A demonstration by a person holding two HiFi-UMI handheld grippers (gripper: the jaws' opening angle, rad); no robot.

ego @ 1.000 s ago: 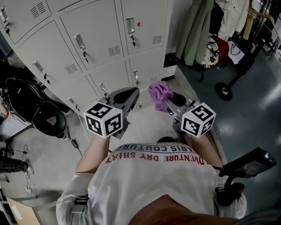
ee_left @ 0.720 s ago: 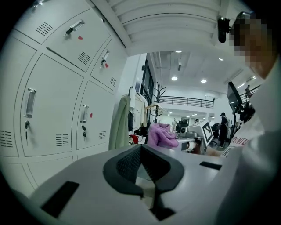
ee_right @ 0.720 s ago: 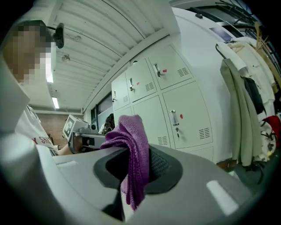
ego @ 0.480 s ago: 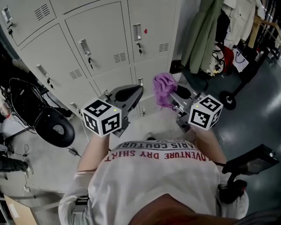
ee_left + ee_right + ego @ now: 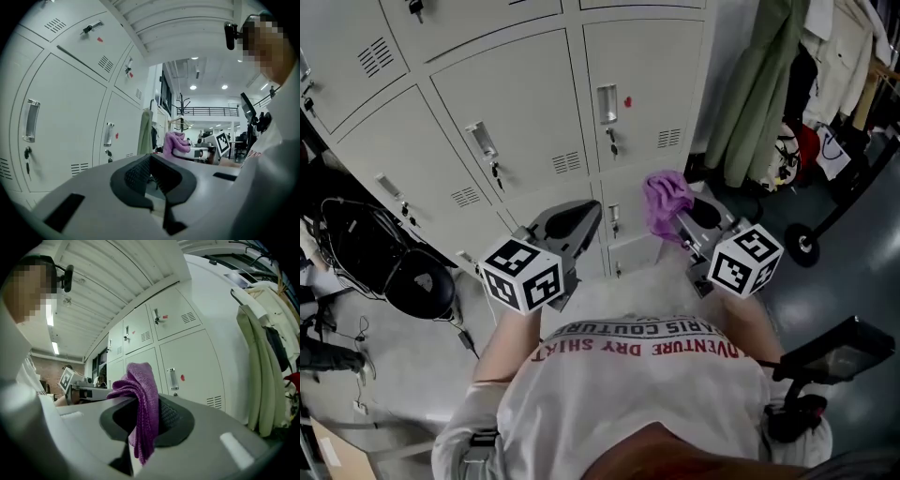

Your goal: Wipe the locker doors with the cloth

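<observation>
Before the grey locker doors (image 5: 525,112), crumpled purple cloth (image 5: 143,399) pinched in right claw (image 5: 149,420), left claw (image 5: 152,180) closed, empty.

Right gripper (image 5: 143,420) clamped on purple cloth (image 5: 140,399), pale locker doors (image 5: 190,366) beyond

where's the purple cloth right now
In the head view the purple cloth is right of centre, pinched in the right tool and held up in front of the lower locker doors.
</observation>
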